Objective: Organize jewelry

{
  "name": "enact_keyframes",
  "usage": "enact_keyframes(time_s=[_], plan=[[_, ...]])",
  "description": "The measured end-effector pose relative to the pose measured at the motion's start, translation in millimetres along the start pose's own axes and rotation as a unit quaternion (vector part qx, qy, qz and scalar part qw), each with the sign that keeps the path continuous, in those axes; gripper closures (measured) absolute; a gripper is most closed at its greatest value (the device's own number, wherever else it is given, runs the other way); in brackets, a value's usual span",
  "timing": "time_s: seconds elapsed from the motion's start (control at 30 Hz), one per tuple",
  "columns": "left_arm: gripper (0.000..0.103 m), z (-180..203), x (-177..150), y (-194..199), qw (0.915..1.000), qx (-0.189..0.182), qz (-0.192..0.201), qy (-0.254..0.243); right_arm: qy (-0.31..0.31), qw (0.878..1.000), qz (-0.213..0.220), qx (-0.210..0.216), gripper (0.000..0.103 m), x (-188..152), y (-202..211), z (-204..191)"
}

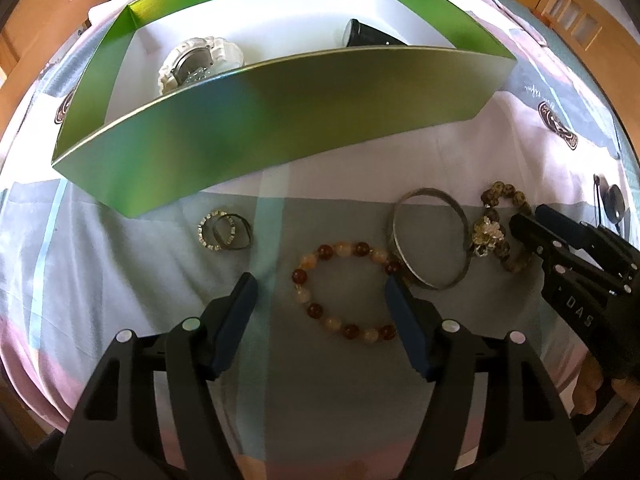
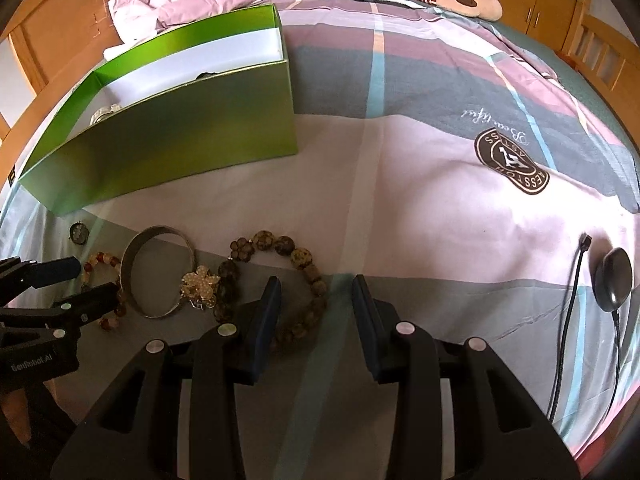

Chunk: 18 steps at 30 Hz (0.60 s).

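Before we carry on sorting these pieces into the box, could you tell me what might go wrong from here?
The bangle overlaps the amber bracelet, so the open left gripper may drag both. The brooch sits against the dark bracelet and could snag as the right gripper lifts it.

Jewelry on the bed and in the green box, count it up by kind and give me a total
Beaded bracelets: 2, the amber bead bracelet and the dark speckled bead bracelet
Metal bangle: 1
Rings: 2
Flower brooch: 1
Watches in the green box: 1, the white watch
Total: 7
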State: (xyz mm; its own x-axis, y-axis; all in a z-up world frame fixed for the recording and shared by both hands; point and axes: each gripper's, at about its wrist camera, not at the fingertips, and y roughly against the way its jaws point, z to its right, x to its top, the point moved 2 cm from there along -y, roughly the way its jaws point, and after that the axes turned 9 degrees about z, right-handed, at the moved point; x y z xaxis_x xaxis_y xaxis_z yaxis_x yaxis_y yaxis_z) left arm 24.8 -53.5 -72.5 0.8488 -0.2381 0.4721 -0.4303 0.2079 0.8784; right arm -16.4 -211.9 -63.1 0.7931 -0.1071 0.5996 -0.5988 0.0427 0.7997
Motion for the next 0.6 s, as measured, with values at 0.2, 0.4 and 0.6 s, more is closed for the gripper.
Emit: enact_keyframes(time_s=[0.2, 0.4, 0.6], plan=[[0.031, 7.0, 0.2, -4.1, 0.9999, 0.007, -0.003, -0.009, 0.014, 1.000, 0.002, -0.010, 0.064, -0.6, -0.2, -5.9], [0.031, 6.9, 0.0, -4.3, 0.9999, 0.008, -0.003, -0.011, 0.013, 1.000, 0.003, -0.010, 0.064, -1.6, -0.2, -6.1], [0.025, 6.9, -0.3, -5.7, 0.9998, 0.011, -0.005, -0.013, 0.014, 1.000, 0.003, -0.012, 0.063, -2.0, -0.2, -6.2]])
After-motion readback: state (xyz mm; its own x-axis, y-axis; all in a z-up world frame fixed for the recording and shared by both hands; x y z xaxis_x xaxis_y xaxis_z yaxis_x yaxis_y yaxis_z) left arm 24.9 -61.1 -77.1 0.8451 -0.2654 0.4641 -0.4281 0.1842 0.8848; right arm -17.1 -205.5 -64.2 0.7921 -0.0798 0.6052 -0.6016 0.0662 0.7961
